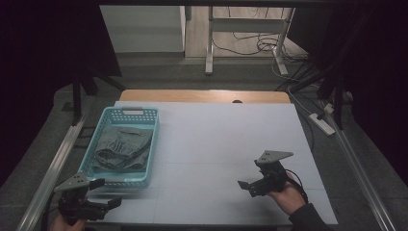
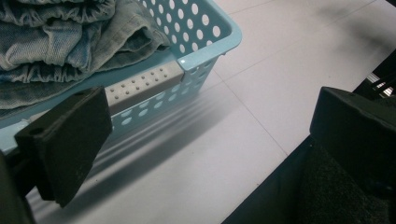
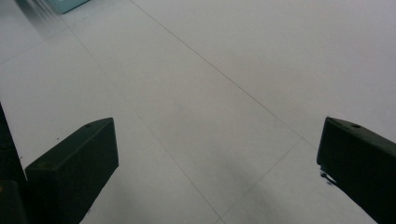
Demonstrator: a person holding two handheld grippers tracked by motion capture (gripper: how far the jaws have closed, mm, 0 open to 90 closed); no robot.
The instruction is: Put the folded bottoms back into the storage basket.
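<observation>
Surface: white table (image 1: 216, 144), dim room around it.
Basket (image 1: 120, 144): landmark; long axis runs away from the person.
Jeans (image 1: 118, 147): folded inside basket.
Left gripper (image 1: 103, 192): at basket's near end, nearer; jaws wide, empty.
Right gripper (image 1: 252, 185): well right of basket; jaws wide, empty.
</observation>
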